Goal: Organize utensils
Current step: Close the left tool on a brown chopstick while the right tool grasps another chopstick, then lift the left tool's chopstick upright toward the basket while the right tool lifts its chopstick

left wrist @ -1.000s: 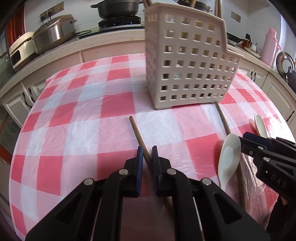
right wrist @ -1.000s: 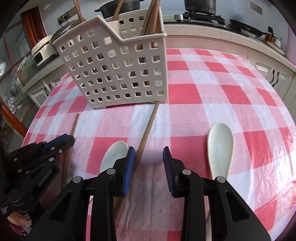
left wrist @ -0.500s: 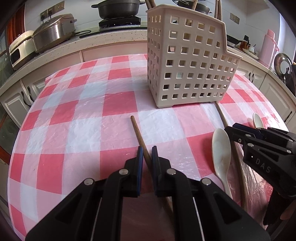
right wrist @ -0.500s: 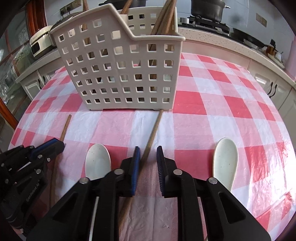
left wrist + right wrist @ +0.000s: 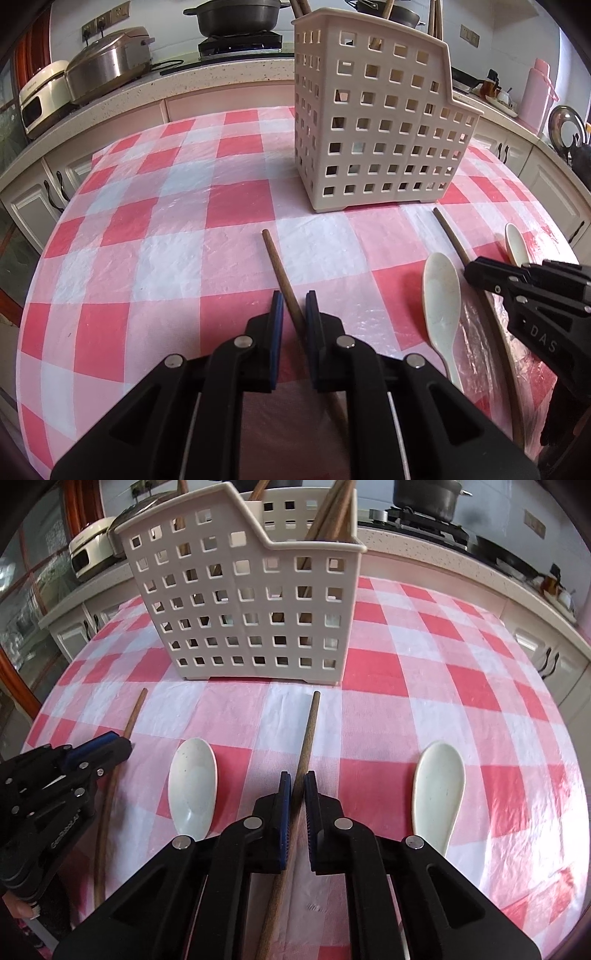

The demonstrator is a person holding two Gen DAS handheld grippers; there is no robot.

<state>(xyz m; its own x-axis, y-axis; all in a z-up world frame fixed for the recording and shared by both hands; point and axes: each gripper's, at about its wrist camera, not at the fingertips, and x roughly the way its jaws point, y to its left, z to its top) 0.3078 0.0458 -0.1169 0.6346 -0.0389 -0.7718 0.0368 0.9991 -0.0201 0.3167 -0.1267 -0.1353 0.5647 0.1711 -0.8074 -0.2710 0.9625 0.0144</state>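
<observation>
A beige perforated utensil basket stands on the checked tablecloth and holds several wooden sticks; it also shows in the right wrist view. My left gripper is shut on a brown wooden chopstick lying on the cloth. My right gripper is shut on a second brown chopstick, which points at the basket. Two white ceramic spoons lie on the cloth, one between the two chopsticks and one to the right of my right gripper.
The red-and-white checked tablecloth covers a round table. Behind it runs a kitchen counter with a rice cooker, a black pan on a stove and a pink flask. Cabinet doors stand below the counter.
My right gripper moved left over the second chopstick and closed on it. My left gripper stayed shut on its chopstick. The view has drawn back slightly from the basket.
</observation>
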